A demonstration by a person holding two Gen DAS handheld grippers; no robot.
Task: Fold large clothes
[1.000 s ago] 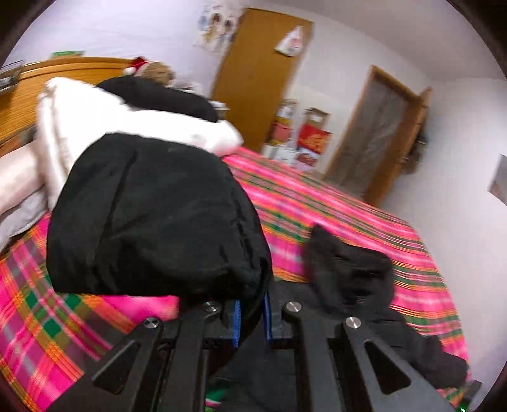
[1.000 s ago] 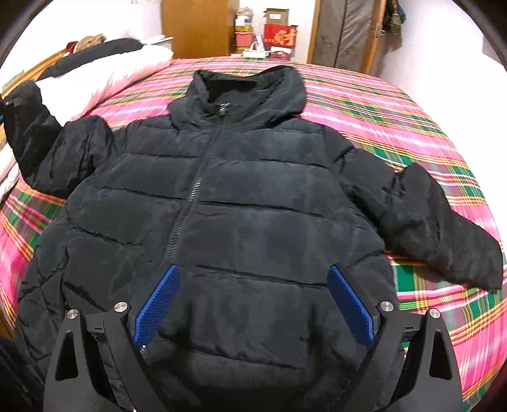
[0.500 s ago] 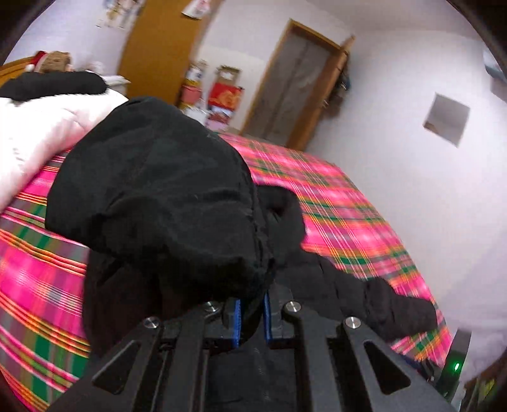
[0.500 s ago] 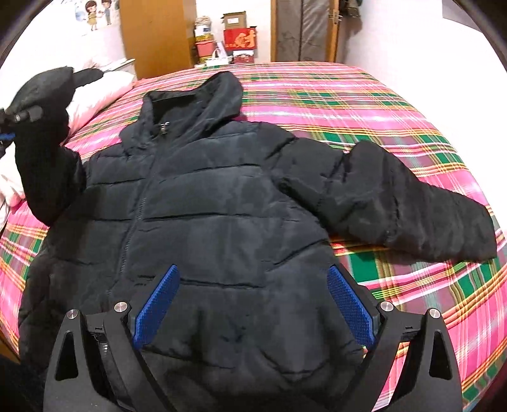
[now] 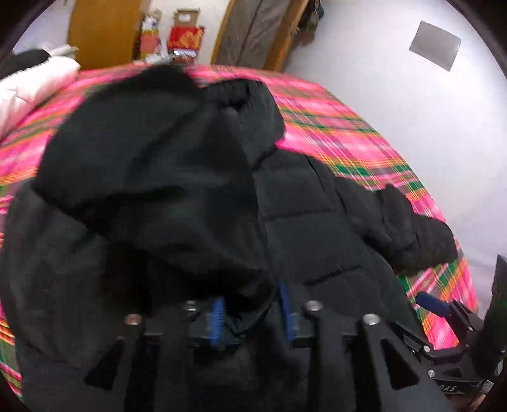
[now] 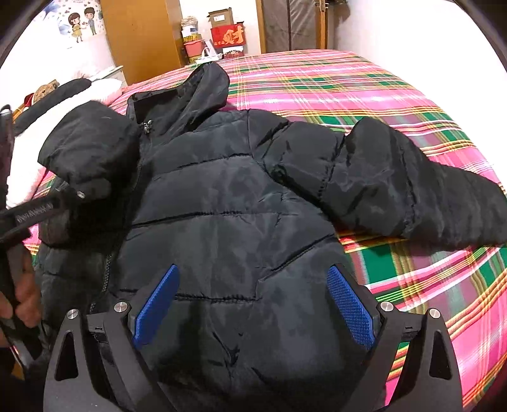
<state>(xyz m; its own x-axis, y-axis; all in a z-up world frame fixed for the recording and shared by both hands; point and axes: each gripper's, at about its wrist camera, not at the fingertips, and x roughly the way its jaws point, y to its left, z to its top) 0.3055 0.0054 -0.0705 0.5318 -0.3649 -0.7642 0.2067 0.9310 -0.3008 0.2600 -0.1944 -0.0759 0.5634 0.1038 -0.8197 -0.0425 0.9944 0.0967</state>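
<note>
A black puffer jacket lies front up on the plaid bed, hood toward the far side. My left gripper is shut on the cuff of the jacket's left sleeve and holds it folded over the chest; it also shows in the right wrist view. My right gripper is open and empty, hovering over the jacket's lower front. The other sleeve lies stretched out to the right on the bed.
The bed has a pink and green plaid cover. White and black bedding is piled at the headboard on the left. A wooden wardrobe, boxes and a door stand beyond the bed.
My left gripper has carried the left sleeve from the bed's left side inward over the jacket's chest. My right gripper has stayed open over the hem.
</note>
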